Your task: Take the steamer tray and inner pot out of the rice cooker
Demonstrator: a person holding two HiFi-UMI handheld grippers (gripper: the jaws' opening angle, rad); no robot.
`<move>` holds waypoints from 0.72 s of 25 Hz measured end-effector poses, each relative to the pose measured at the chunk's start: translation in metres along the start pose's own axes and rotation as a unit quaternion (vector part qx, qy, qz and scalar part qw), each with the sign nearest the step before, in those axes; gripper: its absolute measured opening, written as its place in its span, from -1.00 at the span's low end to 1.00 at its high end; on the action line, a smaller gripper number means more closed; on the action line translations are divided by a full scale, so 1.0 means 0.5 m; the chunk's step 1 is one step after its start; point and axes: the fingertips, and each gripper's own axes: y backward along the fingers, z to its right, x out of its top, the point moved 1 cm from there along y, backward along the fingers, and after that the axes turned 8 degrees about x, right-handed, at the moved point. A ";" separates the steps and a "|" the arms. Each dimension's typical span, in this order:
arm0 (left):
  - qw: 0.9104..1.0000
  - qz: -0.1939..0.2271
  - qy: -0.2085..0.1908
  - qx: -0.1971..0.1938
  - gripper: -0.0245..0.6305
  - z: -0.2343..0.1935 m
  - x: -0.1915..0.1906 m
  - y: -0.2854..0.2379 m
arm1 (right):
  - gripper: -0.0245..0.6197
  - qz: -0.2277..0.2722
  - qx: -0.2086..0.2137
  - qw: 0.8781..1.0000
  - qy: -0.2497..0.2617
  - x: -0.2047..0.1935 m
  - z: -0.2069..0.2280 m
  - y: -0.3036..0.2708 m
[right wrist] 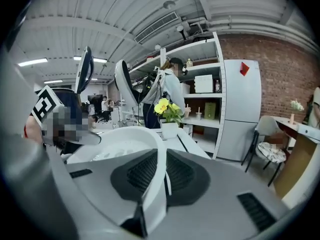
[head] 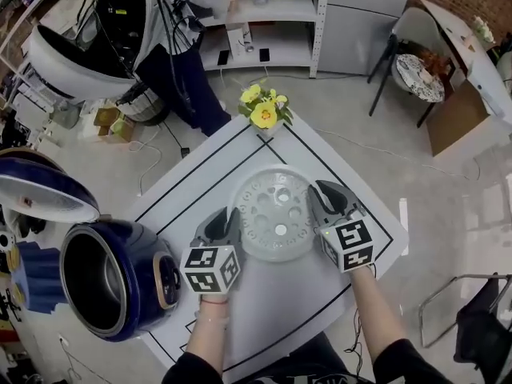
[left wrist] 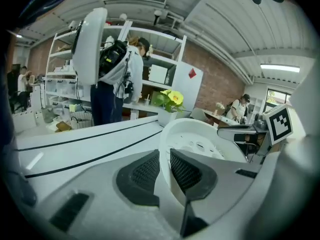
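- One white steamer tray point(head: 274, 214), round and pierced with holes, sits over the middle of the table point(head: 280, 302), inside its black rectangle lines; I cannot tell whether its base touches the surface.
- Both grippers hold it by the rim, on opposite sides.
- The left gripper point(head: 226, 221) has its jaws clamped on the tray's left rim. In the left gripper view, the thin white wall point(left wrist: 200, 134) runs between the two dark ribbed pads of that gripper point(left wrist: 165, 170).
- The right gripper point(head: 322, 198) has its jaws clamped on the right rim. In the right gripper view, the rim point(right wrist: 125, 136) passes between the pads of that gripper point(right wrist: 161, 174) in the same way.
- The dark blue rice cooker point(head: 156, 274) stands at the table's left edge, well apart from the tray, with its lid point(head: 44, 190) swung up and open.
- The inner pot point(head: 108, 282) is in the cooker's body, its metal rim showing.
- A small pot of yellow flowers point(head: 264, 110) stands at the table's far corner.
- Beyond the table, a person point(head: 188, 70) stands at a white shelf point(head: 272, 18), and a chair point(head: 416, 62) stands on the floor to the right.
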 end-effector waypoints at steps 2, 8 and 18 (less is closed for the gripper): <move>1.000 -0.001 0.005 0.004 -0.72 -0.011 0.000 -0.010 | -0.77 -0.005 0.003 1.000 -0.005 -0.007 0.001 -0.018; 1.000 -0.008 -0.021 0.019 -0.72 -0.036 -0.003 -0.033 | -0.76 -0.022 0.013 1.000 -0.004 -0.018 0.000 -0.058; 0.998 -0.020 -0.050 0.036 -0.69 -0.042 -0.004 -0.057 | -0.74 -0.038 0.009 0.999 0.005 -0.032 0.009 -0.079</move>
